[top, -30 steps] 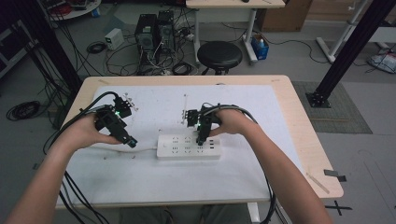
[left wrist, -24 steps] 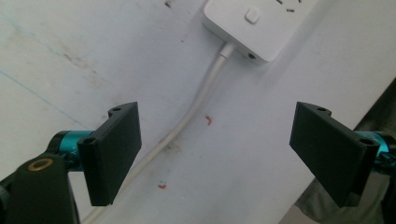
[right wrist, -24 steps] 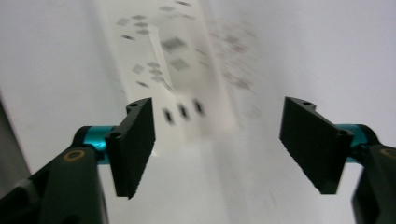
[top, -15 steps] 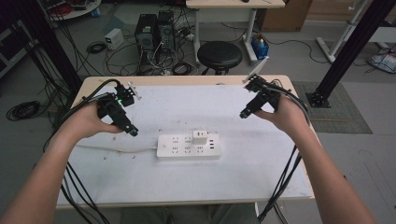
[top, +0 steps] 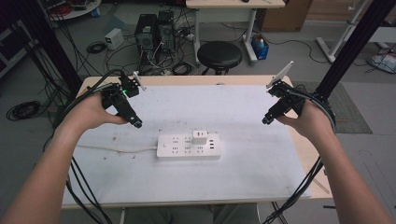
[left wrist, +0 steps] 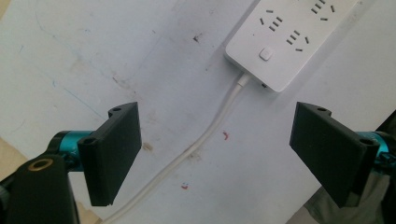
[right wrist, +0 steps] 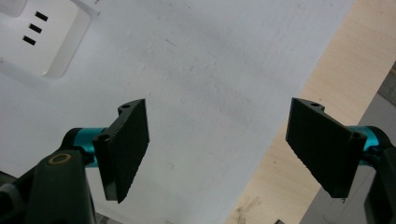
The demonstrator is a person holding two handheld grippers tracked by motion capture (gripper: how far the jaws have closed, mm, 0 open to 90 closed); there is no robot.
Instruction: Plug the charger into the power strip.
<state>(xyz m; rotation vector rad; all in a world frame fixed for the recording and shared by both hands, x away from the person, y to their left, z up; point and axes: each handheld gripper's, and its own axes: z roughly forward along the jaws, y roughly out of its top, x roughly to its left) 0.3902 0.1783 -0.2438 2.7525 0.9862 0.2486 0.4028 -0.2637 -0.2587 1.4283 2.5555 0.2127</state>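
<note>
A white power strip [top: 188, 146] lay at the middle of the table [top: 243, 182], a white charger [top: 200, 137] plugged into it. The left gripper [top: 136, 123] and right gripper [top: 266, 120] hovered well apart from it, jaws spread and empty.

So there's a white power strip [top: 188, 146] lying flat on the white sheet [top: 233, 107] that covers the table, roughly in the middle of that sheet and a bit toward the person's side. It runs left to right. A small white charger block [top: 200, 137] is plugged into its top row, right of center, standing upright. Three little slots [right wrist: 35, 28] sit at the strip's right end, a square button [left wrist: 265, 53] at its left end. Its white cord [left wrist: 205, 140] leaves that left end and trails off across the sheet.
</note>
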